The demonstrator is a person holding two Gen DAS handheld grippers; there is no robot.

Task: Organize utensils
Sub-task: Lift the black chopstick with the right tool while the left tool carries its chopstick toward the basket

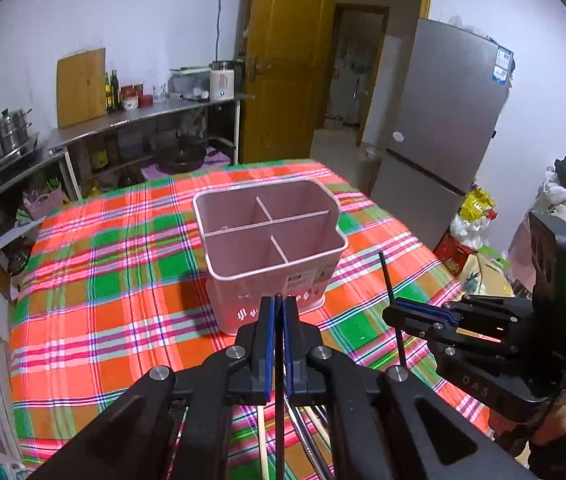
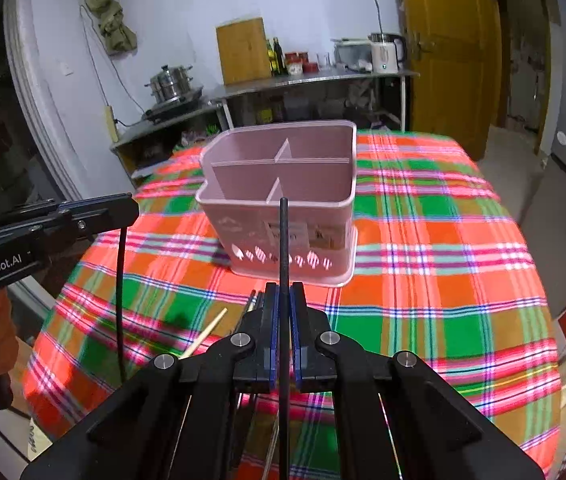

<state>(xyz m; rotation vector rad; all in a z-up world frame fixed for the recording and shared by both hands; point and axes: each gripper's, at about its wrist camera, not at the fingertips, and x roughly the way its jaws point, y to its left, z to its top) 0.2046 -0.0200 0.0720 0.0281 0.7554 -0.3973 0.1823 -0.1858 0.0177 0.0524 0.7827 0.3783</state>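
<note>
A pink utensil holder (image 1: 271, 256) with several empty compartments stands on the plaid tablecloth; it also shows in the right wrist view (image 2: 283, 200). My left gripper (image 1: 279, 304) is shut on a black chopstick (image 1: 279, 420), just in front of the holder. My right gripper (image 2: 283, 296) is shut on another black chopstick (image 2: 284, 240) that points up toward the holder's near wall. The right gripper also shows in the left wrist view (image 1: 393, 312), right of the holder, and the left gripper in the right wrist view (image 2: 131, 210), left of it. More chopsticks, wooden (image 2: 207, 334) and black, lie on the cloth below the grippers.
The table (image 1: 103, 280) carries a red, green and orange plaid cloth. Behind it stand steel shelves (image 1: 131, 120) with pots, bottles and a kettle, a wooden door (image 1: 283, 60) and a grey fridge (image 1: 443, 120). Bags and boxes lie on the floor at the right.
</note>
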